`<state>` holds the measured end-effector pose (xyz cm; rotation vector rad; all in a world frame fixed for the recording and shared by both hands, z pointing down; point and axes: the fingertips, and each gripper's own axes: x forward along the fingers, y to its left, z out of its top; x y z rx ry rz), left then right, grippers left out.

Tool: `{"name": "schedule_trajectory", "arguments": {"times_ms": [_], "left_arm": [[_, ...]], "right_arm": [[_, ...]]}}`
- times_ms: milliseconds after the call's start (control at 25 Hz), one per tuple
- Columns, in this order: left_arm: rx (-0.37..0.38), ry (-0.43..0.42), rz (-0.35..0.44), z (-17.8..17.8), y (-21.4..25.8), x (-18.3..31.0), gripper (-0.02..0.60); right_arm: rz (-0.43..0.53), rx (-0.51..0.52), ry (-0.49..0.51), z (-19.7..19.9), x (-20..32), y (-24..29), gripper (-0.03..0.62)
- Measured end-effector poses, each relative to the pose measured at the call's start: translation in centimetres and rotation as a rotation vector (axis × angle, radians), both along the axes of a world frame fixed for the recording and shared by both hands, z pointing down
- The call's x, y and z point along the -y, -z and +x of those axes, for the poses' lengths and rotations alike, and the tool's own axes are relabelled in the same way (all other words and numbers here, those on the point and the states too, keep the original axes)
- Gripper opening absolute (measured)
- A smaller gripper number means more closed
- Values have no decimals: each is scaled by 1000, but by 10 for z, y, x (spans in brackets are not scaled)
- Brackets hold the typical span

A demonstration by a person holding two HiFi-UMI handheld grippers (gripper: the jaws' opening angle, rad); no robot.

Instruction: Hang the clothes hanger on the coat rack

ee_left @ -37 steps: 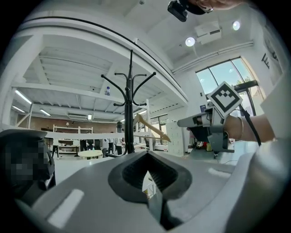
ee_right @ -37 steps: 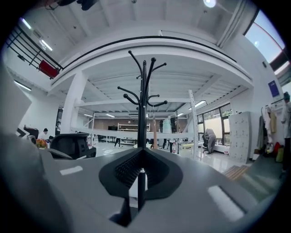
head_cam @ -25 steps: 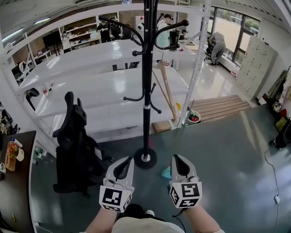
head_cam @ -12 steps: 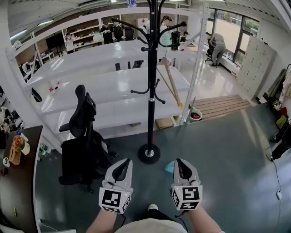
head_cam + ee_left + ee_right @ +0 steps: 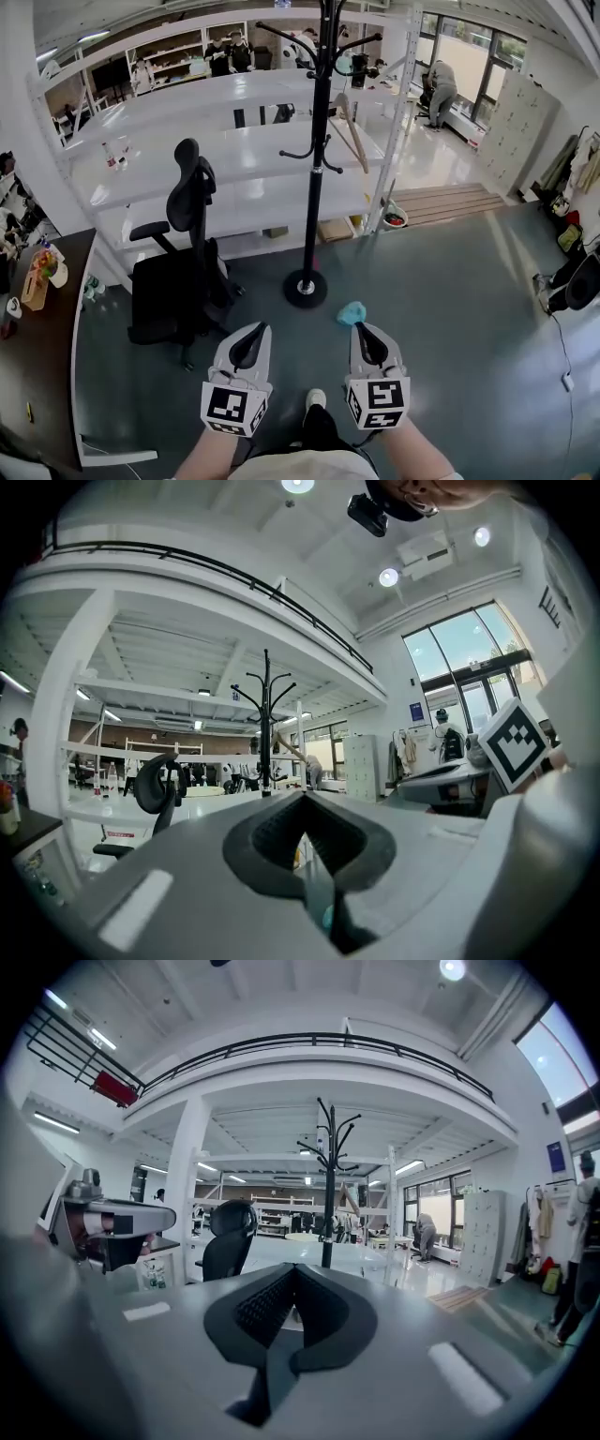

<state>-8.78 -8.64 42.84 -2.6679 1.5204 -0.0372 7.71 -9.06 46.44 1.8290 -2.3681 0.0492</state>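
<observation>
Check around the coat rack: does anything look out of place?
One thing: a small light-blue object lies loose on the floor, right of the coat rack and just ahead of the right gripper. What it is I cannot tell. The rack itself stands upright.

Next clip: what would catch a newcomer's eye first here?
A tall black coat rack stands at centre, with a black office chair to its left. Low in the head view, the left claw and right claw are both shut and empty.
</observation>
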Motion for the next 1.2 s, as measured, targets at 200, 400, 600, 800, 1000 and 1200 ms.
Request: {"name": "schedule_trajectory", "arguments": {"times_ms": [200, 400, 600, 800, 1000, 1200], "left_arm": [[-5, -15, -6, -10, -2, -48, 0], [-16, -24, -6, -12, 2, -79, 0], [-31, -17, -2, -10, 5, -102, 0], [-42, 15, 8, -10, 13, -117, 0], [-46, 41, 0, -4, 15, -134, 0], [-39, 37, -16, 10, 14, -145, 0]], "right_arm": [[-5, -2, -22, -10, -53, -1, 26], [-21, 6, -36, -11, -87, -2, 26], [-32, 14, -22, -14, -110, -4, 26], [-33, 12, 0, -11, -125, -1, 26], [-53, 9, 20, -5, -139, -2, 25], [-55, 11, 21, 6, -146, 0, 25]]}}
